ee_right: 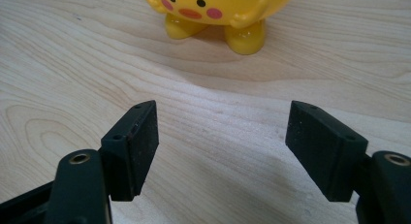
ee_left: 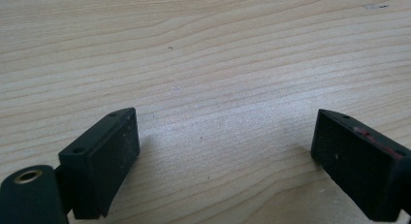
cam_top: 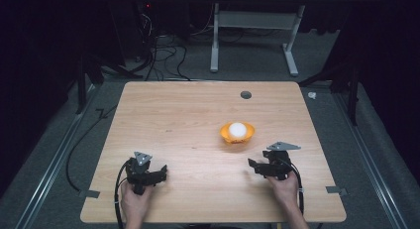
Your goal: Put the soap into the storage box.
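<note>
The yellow chick-faced bowl (cam_top: 237, 133) holding a white ball (cam_top: 237, 129) sits right of centre on the table (cam_top: 188, 120); right gripper (cam_top: 256, 165), fingers spread empty, should advance straight, level, centring its feet; left gripper (cam_top: 159, 173) open, idle at lower left.

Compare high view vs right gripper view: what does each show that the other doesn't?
High view alone: the white ball inside the yellow bowl, the left gripper, both hands, the floor cables. Right gripper view alone: the bowl's painted face and stubby feet. Both: the bowl, the wooden table, and the right gripper, open and short of the bowl.
</note>
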{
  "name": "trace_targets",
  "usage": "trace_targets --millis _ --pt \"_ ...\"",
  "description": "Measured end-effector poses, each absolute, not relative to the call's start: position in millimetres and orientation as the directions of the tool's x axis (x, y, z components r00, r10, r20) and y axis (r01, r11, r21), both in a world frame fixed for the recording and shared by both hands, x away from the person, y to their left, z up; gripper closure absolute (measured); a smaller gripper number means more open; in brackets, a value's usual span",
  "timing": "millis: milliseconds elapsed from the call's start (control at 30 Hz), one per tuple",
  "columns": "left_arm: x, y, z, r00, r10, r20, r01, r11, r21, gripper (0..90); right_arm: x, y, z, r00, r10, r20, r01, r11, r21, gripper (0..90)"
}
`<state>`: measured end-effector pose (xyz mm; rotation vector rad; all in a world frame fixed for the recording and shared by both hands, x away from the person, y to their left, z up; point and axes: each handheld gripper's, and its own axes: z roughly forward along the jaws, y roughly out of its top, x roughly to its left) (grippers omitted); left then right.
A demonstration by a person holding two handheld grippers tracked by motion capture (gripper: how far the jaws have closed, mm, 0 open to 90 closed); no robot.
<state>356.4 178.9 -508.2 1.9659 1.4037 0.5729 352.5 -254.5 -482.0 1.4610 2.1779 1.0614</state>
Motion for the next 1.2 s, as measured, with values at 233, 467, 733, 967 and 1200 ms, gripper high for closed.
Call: trace_targets --millis 233,467,733,967,1200 --pt "356.3 178.9 -508.2 0.332 0.943 -0.019 0.660 -0.218 0.718 10.4 354.5 -251.4 -488.9 -0.431 0.894 0.119 0.662 0.224 0.716 28.6" --pt "356.3 178.9 -508.2 0.333 0.943 -0.019 0.660 -0.219 0.718 10.4 356.2 -249.2 -495.7 -0.432 0.896 0.101 0.663 0.239 0.710 28.6" --pt "356.3 178.9 -508.2 0.333 0.943 -0.019 0.660 -0.219 0.718 10.4 356.9 -246.5 -500.4 -0.430 0.900 0.071 0.648 0.253 0.718 28.6" --pt "356.2 178.9 -508.2 0.333 0.943 -0.019 0.661 -0.219 0.718 10.4 356.7 -242.0 -502.3 -0.436 0.900 0.017 0.628 0.291 0.722 28.4" --pt "356.0 178.9 -508.3 0.333 0.943 -0.019 0.660 -0.218 0.719 10.4 355.8 -237.6 -502.6 -0.435 0.901 -0.013 0.625 0.311 0.716 27.0"
